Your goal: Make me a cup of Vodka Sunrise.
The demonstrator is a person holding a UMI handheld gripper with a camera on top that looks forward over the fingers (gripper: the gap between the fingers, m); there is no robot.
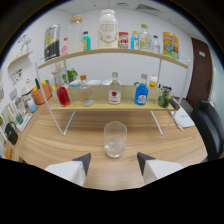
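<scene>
1. The two-tier shelf rack (165,52) filled the upper half of the frame, its white legs standing on the wooden table (60,145); reaching carelessly between those legs risked knocking a bottle over.
2. The clear vodka bottle (114,89) stood at centre frame on the lower shelf, close between a small clear bottle (86,92) and a blue bottle (141,91), leaving tight side room.
3. The glass (115,139) sat just ahead of the gripper (113,162), whose jaws were spread wide and held nothing; pushing straight forward would likely tip it.

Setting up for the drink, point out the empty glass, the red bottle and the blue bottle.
Glass (115,139), gripper view, middle of its wall.
Red bottle (63,94), gripper view, red liquid body.
Blue bottle (141,93), gripper view, blue body.
</scene>
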